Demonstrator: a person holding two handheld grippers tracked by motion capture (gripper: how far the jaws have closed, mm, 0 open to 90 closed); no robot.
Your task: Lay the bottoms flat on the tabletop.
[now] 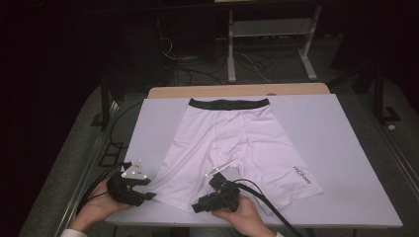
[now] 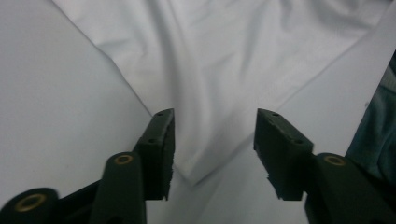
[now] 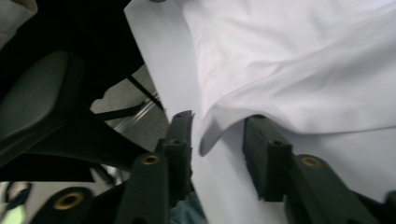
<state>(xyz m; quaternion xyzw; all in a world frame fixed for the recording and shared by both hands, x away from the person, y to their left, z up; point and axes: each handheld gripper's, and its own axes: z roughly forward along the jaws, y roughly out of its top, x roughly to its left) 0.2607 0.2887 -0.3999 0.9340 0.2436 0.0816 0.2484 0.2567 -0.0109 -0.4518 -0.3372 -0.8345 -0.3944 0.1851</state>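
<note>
White shorts [image 1: 232, 143] with a black waistband [image 1: 230, 103] lie spread flat on the white table top [image 1: 346, 148], legs toward me. My left gripper [image 1: 150, 196] sits at the outer corner of the left leg's hem. In the left gripper view its jaws [image 2: 215, 140] stand open, with the pointed corner of the cloth [image 2: 224, 56] lying between them, untouched by the pads. My right gripper [image 1: 196, 207] is at the same leg's inner hem corner. Its jaws [image 3: 217, 140] are open, and the curled hem edge [image 3: 303, 60] hangs in the gap and drapes over the right jaw.
A small dark logo [image 1: 302, 174] marks the right leg. A wooden strip [image 1: 237, 90] runs along the table's far edge. Beyond it stand a metal frame [image 1: 269, 44] and loose cables on the dark floor. Bare table top flanks the shorts on both sides.
</note>
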